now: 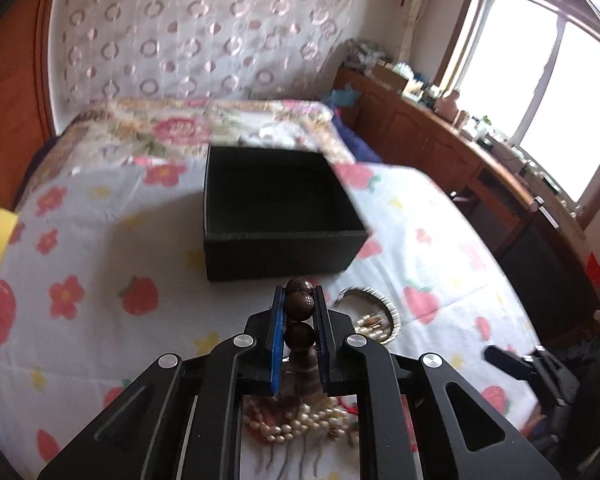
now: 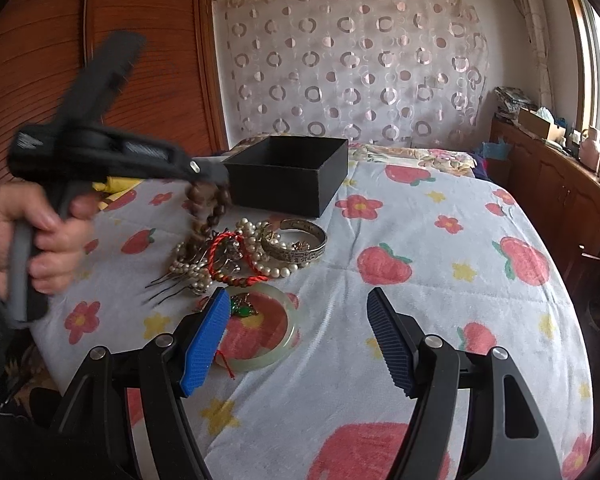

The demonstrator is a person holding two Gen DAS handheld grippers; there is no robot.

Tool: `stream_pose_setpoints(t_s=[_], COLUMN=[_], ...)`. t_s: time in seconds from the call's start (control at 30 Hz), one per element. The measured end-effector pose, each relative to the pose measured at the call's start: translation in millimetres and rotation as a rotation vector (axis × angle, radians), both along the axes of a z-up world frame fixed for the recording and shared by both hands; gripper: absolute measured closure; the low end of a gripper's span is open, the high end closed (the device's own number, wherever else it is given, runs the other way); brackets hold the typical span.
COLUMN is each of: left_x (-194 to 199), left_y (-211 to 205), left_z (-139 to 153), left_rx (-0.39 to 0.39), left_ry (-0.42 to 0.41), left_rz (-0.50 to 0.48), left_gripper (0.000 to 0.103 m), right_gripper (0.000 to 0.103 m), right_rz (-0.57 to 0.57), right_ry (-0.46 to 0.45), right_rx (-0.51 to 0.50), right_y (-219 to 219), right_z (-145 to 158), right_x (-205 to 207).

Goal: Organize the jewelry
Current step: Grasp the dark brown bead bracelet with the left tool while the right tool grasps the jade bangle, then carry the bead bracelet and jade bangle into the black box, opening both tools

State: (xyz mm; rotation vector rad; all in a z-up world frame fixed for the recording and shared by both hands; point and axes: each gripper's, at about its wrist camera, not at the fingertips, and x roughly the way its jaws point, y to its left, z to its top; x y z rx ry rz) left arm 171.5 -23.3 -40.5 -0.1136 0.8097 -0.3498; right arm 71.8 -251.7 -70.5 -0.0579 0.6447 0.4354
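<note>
The brown bead string [image 1: 300, 312], pinched in the left claw [image 1: 300, 300], should be carried forward over the black box [image 1: 280, 208] ahead before release; the right claw [image 2: 296, 336] is spread, idle.

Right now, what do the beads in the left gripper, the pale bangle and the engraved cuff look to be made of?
Bead bracelet: dark brown, carved, dull sheen, probably wood or seed.
Pale green bangle: translucent, glossy, possibly jade or glass.
Engraved cuff: grey, tarnished shine, likely silver-toned metal.

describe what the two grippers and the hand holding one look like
Both are matte black linkage frames with round silver pivot bolts. The right gripper has ribbed blue finger pads; the left gripper has blue-edged pads too. A bare hand grips a grey handle.
</note>
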Motion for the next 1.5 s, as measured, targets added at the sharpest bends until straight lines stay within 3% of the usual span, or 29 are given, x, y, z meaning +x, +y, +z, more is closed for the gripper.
stream_pose_setpoints(t_s=[0.27,0.5,0.73,0.83,1.0,1.2,1.5], left_x=[-26.5,-47.9,-56.3,-56.2,-56.0,-54.0,-29.8], left_y=[6.3,16.6,25.7,28.1,31.4,33.5,26.0], left_z=[52.3,62.1,49.7,44.0,39.1,37.6,48.5], left_rx=[0.007,0.002,-0.011,-0.011,-0.009,-0.004,0.011], left_ry=[-0.128,-0.177,-0.174,-0.167,-0.162,-0.168,-0.186], left_rz=[-0.001,0.005,0.008,0.009,0.013,0.016,0.008], left_gripper=[0.091,0.091,0.091,0.091,0.091,0.091,0.091], right_gripper=[0.032,0.06,0.072,0.094,0.095,0.095,0.095], right_rz=[0.03,0.109,0.147,0.164,0.168,0.168,0.158], right_ry=[0.014,0.108,0.199,0.193,0.155,0.047,-0.035], right_rx=[-0.022,-0.072,-0.146,-0.167,-0.183,-0.22,-0.209], right_y=[-1.3,8.9,22.7,24.0,17.5,12.0,1.8], right_z=[4.4,-8.4,-25.3,-23.2,-12.5,19.5,56.6], right_x=[6.6,22.5,39.5,35.7,21.0,6.0,32.3])
